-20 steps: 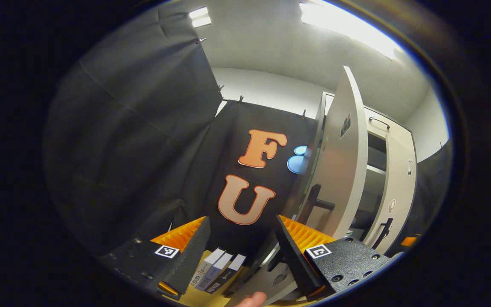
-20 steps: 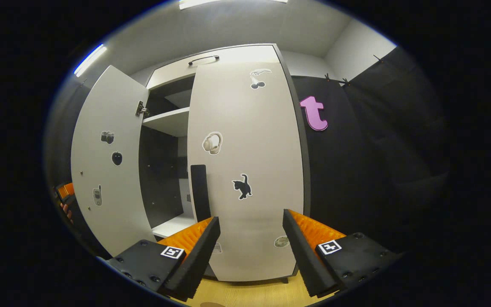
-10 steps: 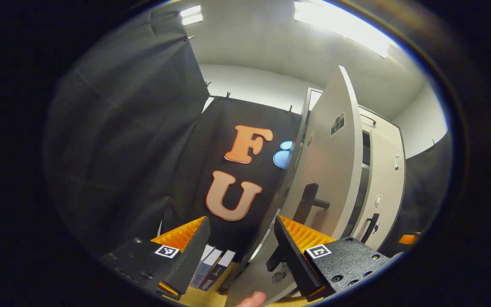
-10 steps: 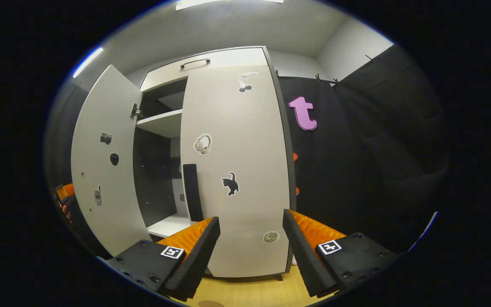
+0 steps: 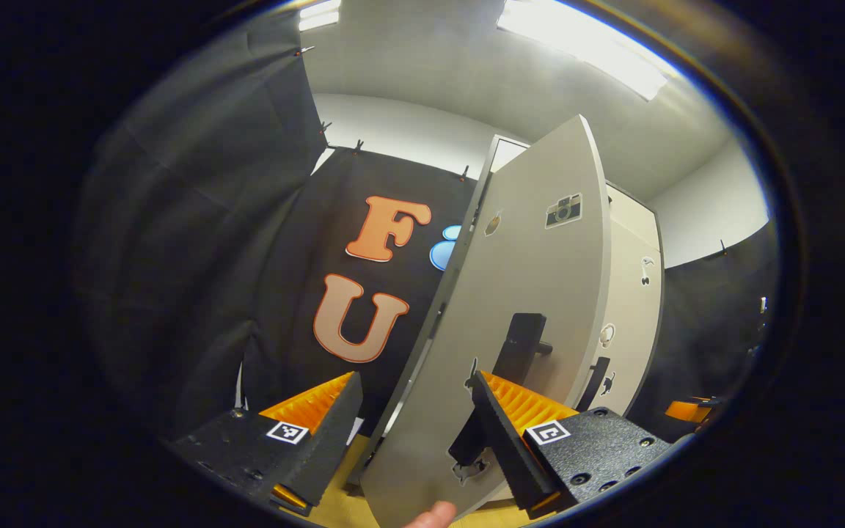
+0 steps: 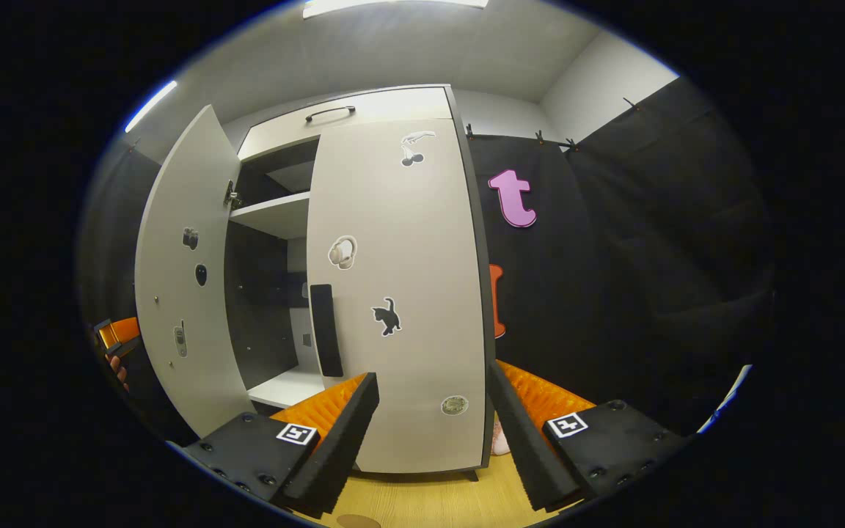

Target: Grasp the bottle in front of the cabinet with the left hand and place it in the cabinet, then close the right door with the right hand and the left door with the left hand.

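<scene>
In the left gripper view the cabinet's left door (image 5: pixel 525 279) stands partly open and fills the middle. Its black handle (image 5: pixel 521 345) sits just above my left gripper's right finger. My left gripper (image 5: pixel 411 433) is open, and the door's lower edge passes between its fingers. In the right gripper view the grey cabinet's right door (image 6: pixel 393 293) lies shut with its black handle (image 6: pixel 325 330) at its left edge. The left door (image 6: pixel 180 293) angles outward beside a dark gap with a shelf (image 6: pixel 272 213). My right gripper (image 6: pixel 430 433) hangs open before the right door, holding nothing.
Black cloth walls flank the cabinet on both sides. The left gripper (image 6: pixel 118 334) and a hand peek out behind the left door. The right gripper (image 5: pixel 686 408) shows as an orange patch at the far right. Pale wooden floor (image 6: pixel 430 499) lies below.
The left door has swung from nearly edge-on toward shut, narrowing the gap to the right door. The left gripper went with it. The right gripper's view of the cabinet slid slightly left.
</scene>
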`<state>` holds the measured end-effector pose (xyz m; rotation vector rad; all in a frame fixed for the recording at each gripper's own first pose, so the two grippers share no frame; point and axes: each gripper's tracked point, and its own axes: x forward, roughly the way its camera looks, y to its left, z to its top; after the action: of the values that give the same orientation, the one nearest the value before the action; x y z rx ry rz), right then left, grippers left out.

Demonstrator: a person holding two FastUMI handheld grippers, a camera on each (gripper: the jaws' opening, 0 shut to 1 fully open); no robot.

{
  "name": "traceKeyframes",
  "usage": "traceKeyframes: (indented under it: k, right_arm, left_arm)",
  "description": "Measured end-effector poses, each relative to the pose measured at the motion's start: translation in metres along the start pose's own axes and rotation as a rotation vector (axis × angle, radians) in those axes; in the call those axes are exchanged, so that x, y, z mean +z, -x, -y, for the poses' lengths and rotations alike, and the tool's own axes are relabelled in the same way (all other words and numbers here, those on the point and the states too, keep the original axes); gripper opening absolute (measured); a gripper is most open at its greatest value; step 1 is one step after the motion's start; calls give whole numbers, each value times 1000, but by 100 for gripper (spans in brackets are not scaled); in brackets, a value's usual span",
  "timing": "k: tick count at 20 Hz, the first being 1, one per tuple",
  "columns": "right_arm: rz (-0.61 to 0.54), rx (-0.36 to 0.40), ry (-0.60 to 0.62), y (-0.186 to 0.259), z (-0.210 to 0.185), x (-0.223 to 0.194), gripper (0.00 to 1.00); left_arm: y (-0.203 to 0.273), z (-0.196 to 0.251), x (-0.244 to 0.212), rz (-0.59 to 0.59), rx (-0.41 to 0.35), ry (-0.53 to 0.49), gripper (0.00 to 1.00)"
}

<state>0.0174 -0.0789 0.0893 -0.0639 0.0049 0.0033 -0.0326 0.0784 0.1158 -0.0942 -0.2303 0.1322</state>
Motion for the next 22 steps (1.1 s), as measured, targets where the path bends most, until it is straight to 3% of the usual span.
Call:
traceKeyframes:
  k: [8,9,10,15,22]
  right_arm:
    - [8,-47,24,21,14,7,98]
    - [8,-53,26,24,15,7,98]
    - [8,-60,27,28,17,7,98]
    - [9,-101,19,42,32,7,98]
    - [2,-118,3,50,39,3,98]
  left_arm:
    - [-20,62,-16,-13,-143,7,93]
    - [-22,72,-23,-30,-168,17,97]
    - [-25,79,-27,-45,-181,29,94]
    - [-35,89,-32,-46,-187,41,95]
    - [-48,110,-74,-142,-225,-2,95]
